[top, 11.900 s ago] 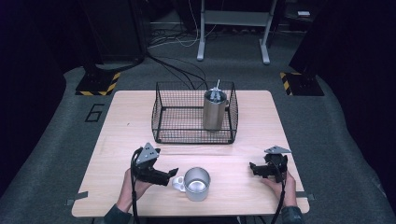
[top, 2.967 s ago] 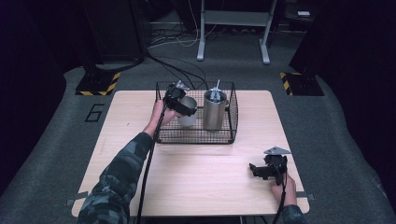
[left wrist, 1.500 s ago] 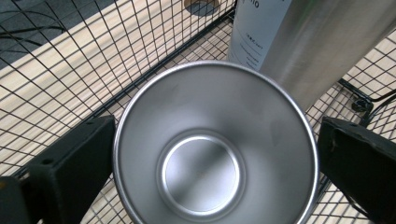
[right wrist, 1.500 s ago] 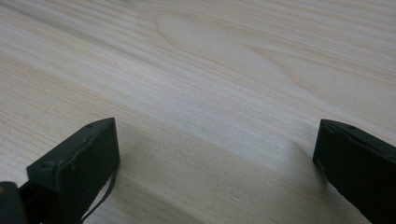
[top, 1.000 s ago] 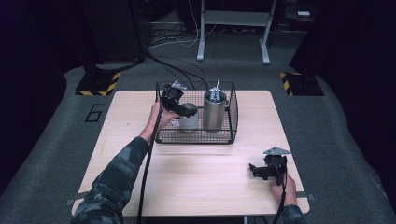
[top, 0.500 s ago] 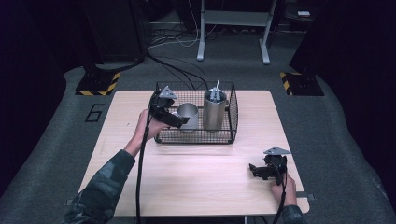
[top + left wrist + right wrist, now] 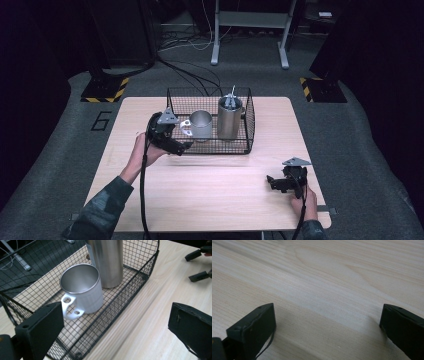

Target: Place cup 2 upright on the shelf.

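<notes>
The mug (image 7: 201,123) is in the basket (image 7: 172,101)! It stands upright on the wire floor at the left end, its handle pointing toward the near-left corner, right beside the tall steel flask (image 7: 229,118); in the left gripper view the two look to be touching or very nearly so, and I can't call it either way.

The left gripper (image 7: 181,146) hangs just outside the basket's near-left corner, above the table (image 7: 220,200), jaws spread wide with nothing between them. From its own camera you look between those black jaws straight down at the mug (image 7: 83,288), the flask (image 7: 108,261) behind it and the basket's near wall (image 7: 130,287). No contact with the mug at all.

Over at the near right, the right gripper (image 7: 273,183) sits low over bare wood, well apart from the basket. Its jaws are parted too, empty, with plain table grain (image 7: 332,282) running between them.

So where does that leave things? By my reading the main job, getting the mug into the basket, looks done: it's inside, standing steady, released. What seems left is small: draw the left gripper clear toward the near edge. Nothing else is lying loose on the table.
</notes>
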